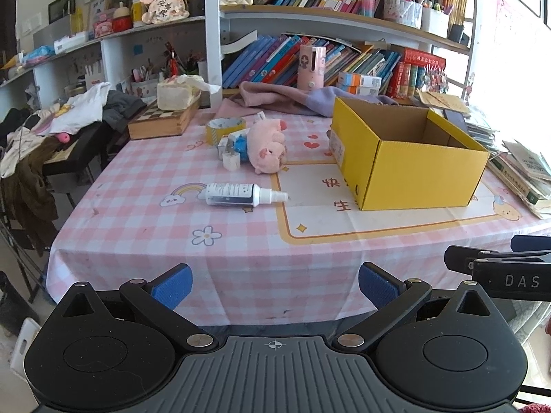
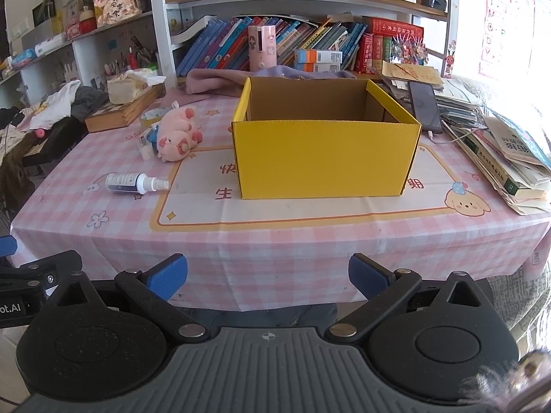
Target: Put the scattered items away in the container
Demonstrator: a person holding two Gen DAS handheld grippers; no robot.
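An open yellow cardboard box point(image 1: 409, 158) point(image 2: 323, 158) stands on the pink checked tablecloth; what I see of its inside is bare. Left of it lie a white spray bottle point(image 1: 241, 194) point(image 2: 136, 183) on its side, a pink plush pig point(image 1: 267, 146) point(image 2: 177, 134), a tape roll point(image 1: 225, 128) point(image 2: 154, 115) and small white and blue items point(image 1: 231, 151) point(image 2: 146, 144) beside the pig. My left gripper point(image 1: 273, 284) is open and empty, held off the table's front edge. My right gripper point(image 2: 268, 277) is open and empty, in front of the box.
A wooden chessboard box point(image 1: 162, 120) with a tissue pack sits at the back left. Pink cloth point(image 1: 275, 94) and bookshelves line the back. A stack of books and papers point(image 2: 499, 144) with a phone point(image 2: 425, 105) crowds the right edge. A chair with clothes point(image 1: 62, 127) stands left.
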